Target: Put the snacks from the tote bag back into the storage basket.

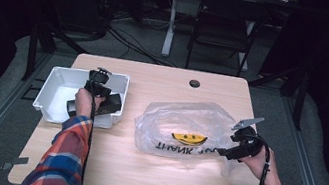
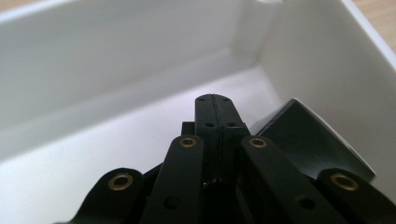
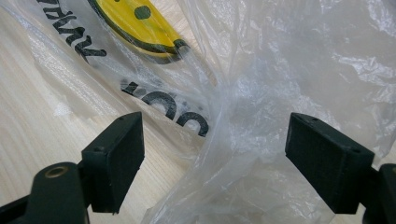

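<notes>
1. Nearest the person, the right gripper (image 3: 215, 158) sits at the right edge of the plastic bag (image 1: 187, 126), which lies on the wooden table (image 1: 139, 169). Its jaws stand wide apart, with a gathered fold of clear film between them; nothing is clamped yet.
2. The bag is printed with a yellow smiley face (image 3: 135, 28) and black lettering, and it lies crumpled and partly puffed up in the middle-right of the table.
3. To close well here, I judge the jaws should take the bunched film near the edge, not a single thin layer, so the bag does not slip or tear when lifted.
4. Farther left, the left gripper (image 2: 215, 105) reaches into the white bin (image 1: 55, 79) at the table's left side. Its jaws are pressed together with nothing visible between them.
5. A dark flat object (image 2: 308, 140) lies just beside those jaws, near the bin's corner wall; whether they touch is unclear.
6. Likely aim: open the jaws, straddle the dark object's edge, then grip squarely before raising it.
7. Beyond the table stands a folding chair (image 1: 226, 27).
</notes>
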{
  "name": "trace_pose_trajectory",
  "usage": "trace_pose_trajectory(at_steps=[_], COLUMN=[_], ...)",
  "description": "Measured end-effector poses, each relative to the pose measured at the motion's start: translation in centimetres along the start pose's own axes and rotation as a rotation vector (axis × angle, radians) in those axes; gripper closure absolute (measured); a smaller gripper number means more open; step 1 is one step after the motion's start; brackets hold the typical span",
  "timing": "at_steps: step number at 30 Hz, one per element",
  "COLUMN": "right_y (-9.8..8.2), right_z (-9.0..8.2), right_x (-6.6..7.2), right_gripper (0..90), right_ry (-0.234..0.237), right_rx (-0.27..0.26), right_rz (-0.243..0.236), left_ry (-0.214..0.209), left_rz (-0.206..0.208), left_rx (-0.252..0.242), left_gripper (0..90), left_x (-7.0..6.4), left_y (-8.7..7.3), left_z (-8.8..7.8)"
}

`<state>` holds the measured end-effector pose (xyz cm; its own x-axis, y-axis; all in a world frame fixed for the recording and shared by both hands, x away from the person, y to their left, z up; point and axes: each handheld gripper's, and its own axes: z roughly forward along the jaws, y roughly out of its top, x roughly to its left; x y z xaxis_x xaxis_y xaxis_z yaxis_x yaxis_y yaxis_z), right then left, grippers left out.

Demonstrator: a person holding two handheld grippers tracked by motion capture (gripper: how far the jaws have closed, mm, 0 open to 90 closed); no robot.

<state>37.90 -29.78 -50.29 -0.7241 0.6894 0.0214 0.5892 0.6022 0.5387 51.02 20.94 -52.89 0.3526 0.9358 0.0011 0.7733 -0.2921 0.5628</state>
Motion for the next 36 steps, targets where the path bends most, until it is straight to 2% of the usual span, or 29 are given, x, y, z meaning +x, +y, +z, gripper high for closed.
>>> trace_pose_trajectory(at_steps=[1, 8, 11, 14, 17, 24, 27, 28, 31, 33, 35, 36], right_y=[0.0, 0.0, 0.0, 0.0, 0.0, 0.0, 0.0, 0.0, 0.0, -0.1, -0.1, -0.1], right_z=[0.0, 0.1, 0.1, 0.1, 0.0, 0.0, -0.1, -0.1, -0.2, -0.4, -0.4, -0.5], right_x=[0.0, 0.0, 0.0, 0.0, 0.0, -0.1, -0.1, -0.1, -0.1, -0.1, -0.2, -0.2], right_gripper=[19.2, 19.2, 19.2, 19.2, 19.2, 19.1, 19.1, 19.1, 19.0, 18.8, 18.3, 18.2], right_ry=[-0.003, -0.002, -0.002, -0.005, -0.003, -0.002, -0.004, -0.006, -0.007, -0.01, -0.018, -0.014], right_rx=[-0.004, -0.006, -0.005, -0.005, -0.003, -0.002, -0.009, -0.01, -0.016, -0.024, -0.027, -0.024], right_rz=[0.004, 0.006, 0.006, 0.01, 0.007, 0.002, 0.007, 0.008, 0.009, 0.015, 0.014, 0.014], left_ry=[-0.011, -0.033, -0.044, -0.064, -0.058, -0.068, -0.059, -0.057, -0.042, -0.021, 0.022, 0.027], left_rz=[-0.007, 0.025, 0.022, 0.045, 0.07, 0.073, 0.072, 0.072, 0.056, 0.061, 0.064, 0.065], left_rx=[0.0, 0.022, 0.025, 0.039, 0.051, 0.062, 0.049, 0.044, 0.016, 0.019, -0.001, -0.005], left_gripper=[89.8, 89.8, 89.8, 89.8, 89.8, 89.8, 88.6, 86.4, 70.2, 55.8, 46.4, 43.1], left_x=[-0.1, -0.5, -0.5, -0.6, -0.8, -0.6, -0.7, -0.7, -0.6, -0.5, -0.4, -0.3], left_y=[-0.1, -0.4, -0.5, -0.6, -0.6, -0.7, -0.7, -0.6, -0.4, -0.2, -0.1, 0.0], left_z=[0.0, -0.4, -0.5, -0.6, -0.6, -0.9, -1.0, -1.1, -1.7, -2.4, -3.4, -3.9])
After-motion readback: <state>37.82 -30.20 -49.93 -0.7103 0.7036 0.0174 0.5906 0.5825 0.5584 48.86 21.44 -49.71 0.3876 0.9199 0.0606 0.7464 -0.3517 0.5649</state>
